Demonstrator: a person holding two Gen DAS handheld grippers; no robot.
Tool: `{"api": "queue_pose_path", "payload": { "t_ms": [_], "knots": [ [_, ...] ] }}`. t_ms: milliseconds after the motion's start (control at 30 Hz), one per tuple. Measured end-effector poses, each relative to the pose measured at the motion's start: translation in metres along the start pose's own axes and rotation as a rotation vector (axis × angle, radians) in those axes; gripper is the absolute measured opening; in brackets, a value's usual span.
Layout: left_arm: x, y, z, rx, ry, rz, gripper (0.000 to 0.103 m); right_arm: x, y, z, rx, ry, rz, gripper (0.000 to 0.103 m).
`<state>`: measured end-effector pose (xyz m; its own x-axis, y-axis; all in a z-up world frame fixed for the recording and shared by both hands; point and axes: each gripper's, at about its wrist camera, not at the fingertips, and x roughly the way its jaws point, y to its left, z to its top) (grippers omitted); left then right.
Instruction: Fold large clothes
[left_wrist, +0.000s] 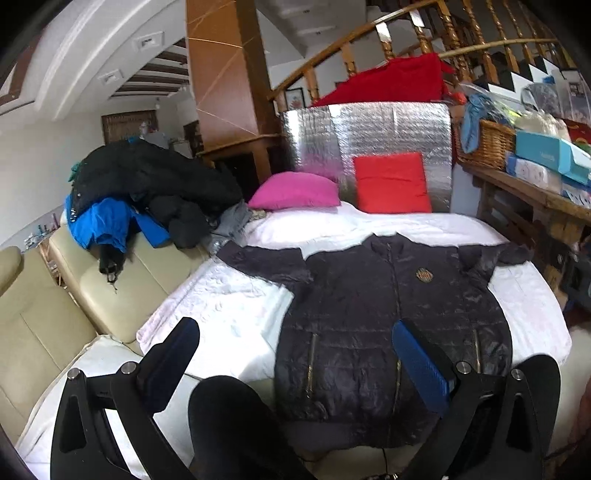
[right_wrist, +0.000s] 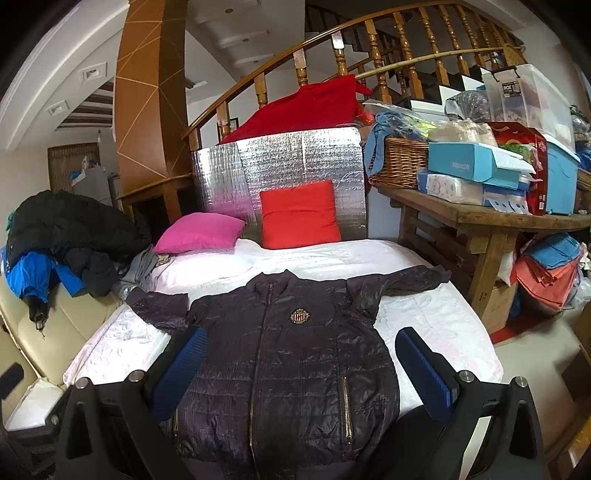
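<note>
A dark quilted jacket (left_wrist: 373, 317) (right_wrist: 295, 369) lies flat and face up on the white bed cover (left_wrist: 229, 306) (right_wrist: 436, 317), zipped, sleeves spread to both sides, a crest badge on its chest. My left gripper (left_wrist: 295, 339) hovers open above the hem's left side, holding nothing. My right gripper (right_wrist: 301, 349) hangs open over the jacket's lower half, blue pads apart and empty. A dark rounded shape (left_wrist: 229, 424), possibly the person's knee, sits at the bottom of the left wrist view.
A pink cushion (right_wrist: 199, 233) and a red cushion (right_wrist: 299, 216) lean against a silver foil board (right_wrist: 280, 162) at the bed's head. Piled black and blue coats (left_wrist: 147, 192) cover a cream sofa (left_wrist: 55, 317) on the left. A cluttered wooden table (right_wrist: 480, 218) stands to the right.
</note>
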<state>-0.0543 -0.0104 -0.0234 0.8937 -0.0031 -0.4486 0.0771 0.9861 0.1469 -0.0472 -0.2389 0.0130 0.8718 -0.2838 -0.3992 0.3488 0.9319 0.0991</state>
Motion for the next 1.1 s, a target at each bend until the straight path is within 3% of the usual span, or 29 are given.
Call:
{"api": "queue_pose_path", "payload": {
  "t_ms": [333, 1100],
  "knots": [
    [0.015, 0.032, 0.017, -0.105, -0.023, 0.098, 0.103, 0.005, 0.012, -0.004, -0.024, 0.035, 0.007, 0.103],
    [0.020, 0.041, 0.022, -0.140, -0.014, 0.098, 0.103, 0.015, 0.029, -0.010, -0.065, 0.091, 0.039, 0.103]
  ]
}}
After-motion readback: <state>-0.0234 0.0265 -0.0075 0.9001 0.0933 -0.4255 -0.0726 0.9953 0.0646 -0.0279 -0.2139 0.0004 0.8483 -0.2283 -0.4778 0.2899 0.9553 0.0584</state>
